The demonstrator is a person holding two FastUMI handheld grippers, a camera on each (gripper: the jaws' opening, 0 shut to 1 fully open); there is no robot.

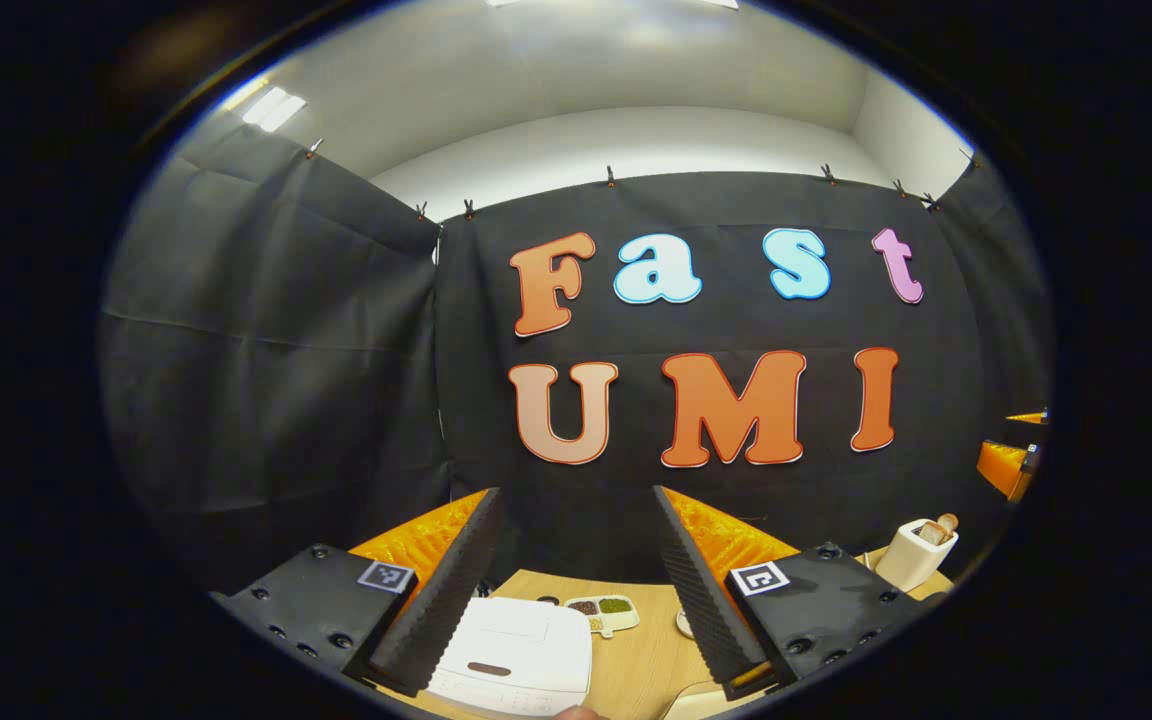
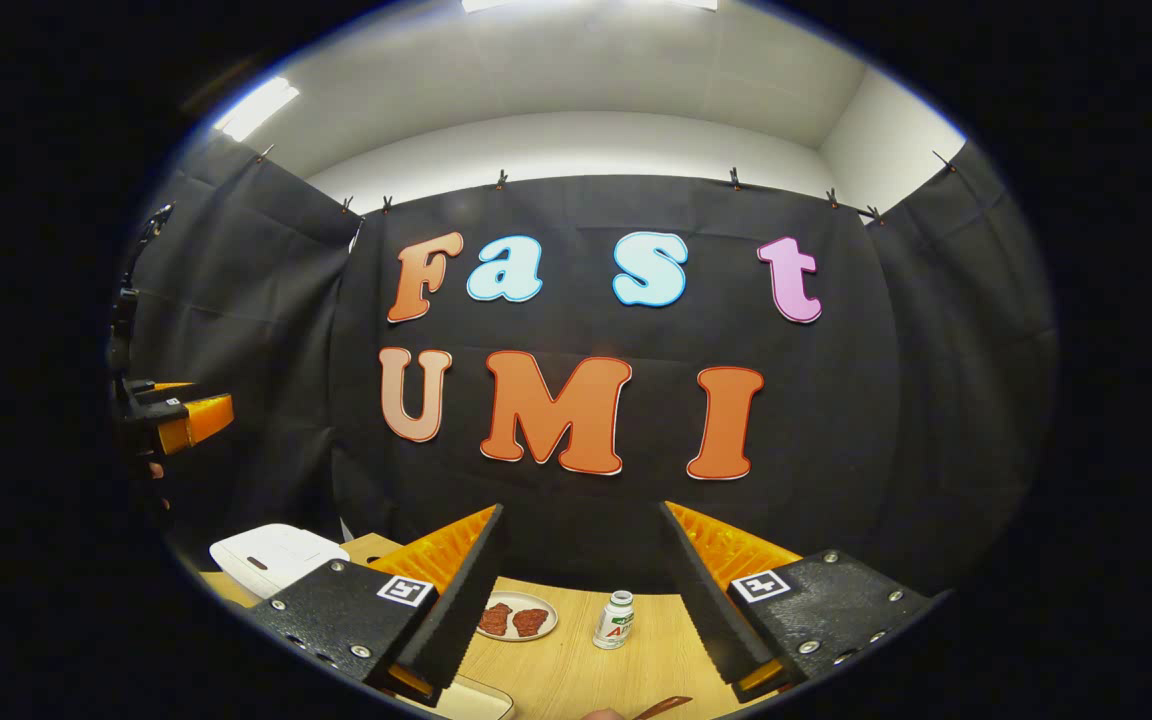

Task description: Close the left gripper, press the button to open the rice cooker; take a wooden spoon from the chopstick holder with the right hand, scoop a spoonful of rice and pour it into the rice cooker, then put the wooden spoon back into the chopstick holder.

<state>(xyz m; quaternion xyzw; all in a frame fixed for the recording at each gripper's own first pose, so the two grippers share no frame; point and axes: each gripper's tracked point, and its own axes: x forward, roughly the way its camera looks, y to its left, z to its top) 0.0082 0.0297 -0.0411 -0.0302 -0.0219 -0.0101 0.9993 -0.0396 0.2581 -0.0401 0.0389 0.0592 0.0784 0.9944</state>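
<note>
In the left gripper view, the white rice cooker point(image 1: 511, 655) sits on the wooden table point(image 1: 636, 665) below my fingers, lid down, with a dark oval button point(image 1: 488, 668) on its front. My left gripper point(image 1: 576, 495) is held high above it, open and holding nothing. At the far right stands the white chopstick holder point(image 1: 914, 555) with a wooden spoon end point(image 1: 942, 526) sticking out of it. The right gripper view has my right gripper point(image 2: 584, 510) open and holding nothing above the table, the rice cooker point(image 2: 276, 557) at lower left, and the left gripper point(image 2: 181, 420) at the left edge.
A divided dish of grains point(image 1: 604, 610) lies behind the cooker. A plate of reddish pieces point(image 2: 518, 618) and a small white bottle point(image 2: 616, 620) stand on the table point(image 2: 576, 670). A brown wooden tip point(image 2: 664, 708) and a white tray corner point(image 2: 471, 700) sit at the bottom edge.
</note>
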